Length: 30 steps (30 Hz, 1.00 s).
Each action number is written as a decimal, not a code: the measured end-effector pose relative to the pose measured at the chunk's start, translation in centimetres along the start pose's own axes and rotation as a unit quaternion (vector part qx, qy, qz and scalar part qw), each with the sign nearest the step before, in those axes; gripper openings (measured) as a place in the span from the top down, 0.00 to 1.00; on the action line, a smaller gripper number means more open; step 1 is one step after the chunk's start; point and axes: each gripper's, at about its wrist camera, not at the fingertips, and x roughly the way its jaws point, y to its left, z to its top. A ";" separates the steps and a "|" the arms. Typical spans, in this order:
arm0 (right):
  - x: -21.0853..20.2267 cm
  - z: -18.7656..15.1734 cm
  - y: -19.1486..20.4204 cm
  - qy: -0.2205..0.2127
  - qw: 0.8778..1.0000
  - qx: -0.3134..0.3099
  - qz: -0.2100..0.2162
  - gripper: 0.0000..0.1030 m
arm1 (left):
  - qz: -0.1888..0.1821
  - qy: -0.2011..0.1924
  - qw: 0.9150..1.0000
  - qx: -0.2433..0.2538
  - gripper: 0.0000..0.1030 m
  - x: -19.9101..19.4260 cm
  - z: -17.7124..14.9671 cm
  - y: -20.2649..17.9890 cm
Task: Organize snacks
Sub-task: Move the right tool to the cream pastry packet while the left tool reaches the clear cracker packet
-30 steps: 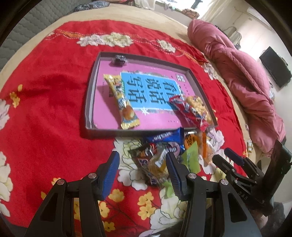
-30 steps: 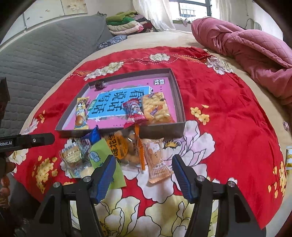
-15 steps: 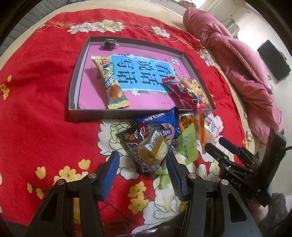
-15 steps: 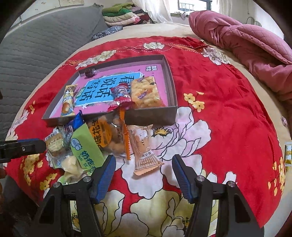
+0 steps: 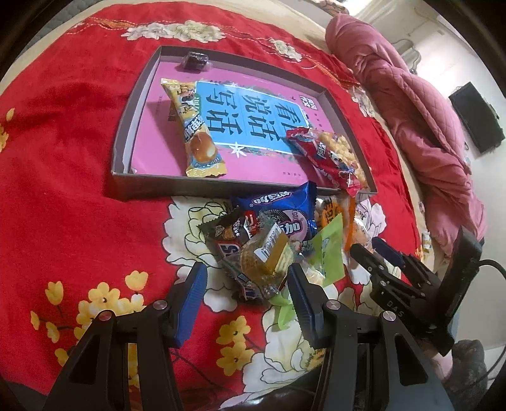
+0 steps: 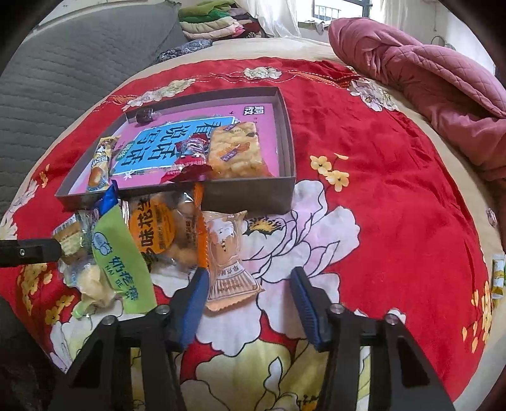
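Note:
A shallow grey box (image 5: pixel 121 132) (image 6: pixel 253 197) with a pink and blue printed floor lies on the red flowered cloth. Inside it are a yellow egg-picture packet (image 5: pixel 194 132), a red packet (image 5: pixel 322 159), a puffed-snack bag (image 6: pixel 235 153) and a small dark candy (image 5: pixel 194 60). In front of the box lies a pile: a blue cookie packet (image 5: pixel 278 205), a clear cake packet (image 5: pixel 265 256), a green packet (image 6: pixel 121 256), an orange-label bag (image 6: pixel 158 230) and a peach packet (image 6: pixel 227 256). My left gripper (image 5: pixel 246 284) is open around the clear cake packet. My right gripper (image 6: pixel 249 294) is open, its left finger beside the peach packet.
A pink quilt (image 6: pixel 436 82) is bunched at the right of the bed. A grey padded headboard (image 6: pixel 63 72) and folded clothes (image 6: pixel 212 22) are at the back left. A small yellow packet (image 6: pixel 498 278) lies at the cloth's right edge. A dark screen (image 5: pixel 476 121) hangs on the wall.
Both grippers have come closer to the snack pile. The left fingers now flank the clear cake packet; the right fingers have come up to the peach packet. Both stay open.

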 end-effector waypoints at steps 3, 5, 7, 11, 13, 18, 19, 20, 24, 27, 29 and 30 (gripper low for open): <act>0.2 0.1 0.0 -0.006 1.000 -0.005 0.002 0.51 | -0.002 0.001 1.000 0.000 0.47 0.1 0.0 0.0; 0.3 0.2 0.1 -0.010 1.000 -0.010 0.005 0.51 | -0.003 0.002 1.000 0.001 0.47 0.2 0.0 -0.1; 0.4 0.3 0.3 -0.012 1.000 -0.015 0.010 0.51 | -0.003 0.003 1.000 0.000 0.47 0.4 0.1 -0.1; 0.9 0.4 1.0 -0.011 0.999 -0.040 0.006 0.52 | -0.005 0.003 1.000 -0.002 0.47 0.5 0.2 0.0; 1.1 0.4 1.2 -0.013 0.999 -0.051 0.005 0.53 | -0.006 0.002 1.000 -0.002 0.47 0.6 0.2 0.0; 1.7 0.5 1.1 -0.011 0.998 -0.054 0.013 0.56 | -0.010 0.003 1.000 0.000 0.47 0.8 0.3 -0.2; 1.6 0.5 0.9 -0.011 0.998 -0.053 0.017 0.58 | -0.012 0.003 1.000 0.001 0.47 0.8 0.3 -0.3; 1.5 0.5 0.8 -0.011 0.998 -0.051 0.021 0.60 | -0.015 0.004 1.000 0.001 0.47 0.9 0.3 -0.3; 1.3 0.2 0.1 -0.009 0.999 -0.041 0.029 0.68 | -0.026 0.006 1.000 -0.005 0.47 1.2 0.3 -0.3; 1.0 0.2 -0.2 -0.010 0.999 -0.033 0.028 0.69 | -0.031 0.005 0.999 -0.006 0.48 1.3 0.4 -0.3; 1.0 0.2 -0.3 -0.010 0.999 -0.030 0.026 0.69 | -0.032 0.004 0.999 -0.006 0.48 1.3 0.5 -0.4; 1.0 0.2 -0.2 -0.010 0.999 -0.031 0.025 0.69 | -0.033 0.003 0.999 -0.006 0.48 1.4 0.5 -0.4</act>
